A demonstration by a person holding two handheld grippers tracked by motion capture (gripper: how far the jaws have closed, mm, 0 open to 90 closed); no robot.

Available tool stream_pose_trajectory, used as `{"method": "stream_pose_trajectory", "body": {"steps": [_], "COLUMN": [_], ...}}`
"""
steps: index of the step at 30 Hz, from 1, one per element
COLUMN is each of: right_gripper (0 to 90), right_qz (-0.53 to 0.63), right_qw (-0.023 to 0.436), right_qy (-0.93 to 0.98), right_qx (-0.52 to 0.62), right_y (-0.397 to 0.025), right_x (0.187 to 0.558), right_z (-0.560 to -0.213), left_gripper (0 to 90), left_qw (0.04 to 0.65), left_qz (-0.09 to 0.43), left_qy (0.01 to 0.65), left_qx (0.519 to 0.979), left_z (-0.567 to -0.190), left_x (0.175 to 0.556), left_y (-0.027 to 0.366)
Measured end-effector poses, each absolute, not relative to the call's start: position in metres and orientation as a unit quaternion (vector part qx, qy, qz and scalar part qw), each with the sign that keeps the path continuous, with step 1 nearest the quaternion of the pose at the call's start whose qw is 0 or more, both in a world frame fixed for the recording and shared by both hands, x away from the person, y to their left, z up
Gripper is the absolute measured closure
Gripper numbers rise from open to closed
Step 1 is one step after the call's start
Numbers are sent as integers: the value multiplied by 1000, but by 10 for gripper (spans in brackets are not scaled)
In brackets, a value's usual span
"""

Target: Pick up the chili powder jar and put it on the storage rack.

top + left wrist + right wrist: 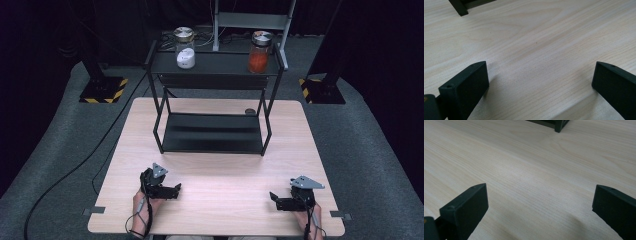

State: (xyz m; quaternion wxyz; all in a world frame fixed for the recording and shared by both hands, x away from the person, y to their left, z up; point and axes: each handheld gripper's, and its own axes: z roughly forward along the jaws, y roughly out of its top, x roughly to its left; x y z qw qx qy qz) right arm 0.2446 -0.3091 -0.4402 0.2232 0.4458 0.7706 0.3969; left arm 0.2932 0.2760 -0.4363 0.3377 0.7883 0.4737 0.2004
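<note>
both claws lying released on tabletop (215, 170): left claw (176, 189) facing white jar (185, 48) far ahead on shelf (215, 65), right claw (272, 196) nearer orange jar (259, 52)

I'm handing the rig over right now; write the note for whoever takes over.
Left tool: open, empty, low over the near left of the table.
Right tool: open, empty, near right.
Black rack stands mid-table. On its top shelf: jar with white contents at left, jar with orange contents at right, both lidded.
Done: nothing visibly handled.
Left: probably reach up for the jars; neither is touched yet.
</note>
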Motion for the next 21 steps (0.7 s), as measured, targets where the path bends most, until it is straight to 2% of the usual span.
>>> {"method": "stream_pose_trajectory", "body": {"steps": [21], "right_gripper": [0], "right_qz": [402], "right_qw": [227], "right_qy": [771], "right_qx": [439], "right_y": [-309], "right_x": [241], "right_z": [-443], "left_gripper": [4], "left_qw": [337], "left_qz": [204], "left_qy": [472], "left_qx": [789], "left_z": [-436], "left_x": [292], "left_y": [275]}}
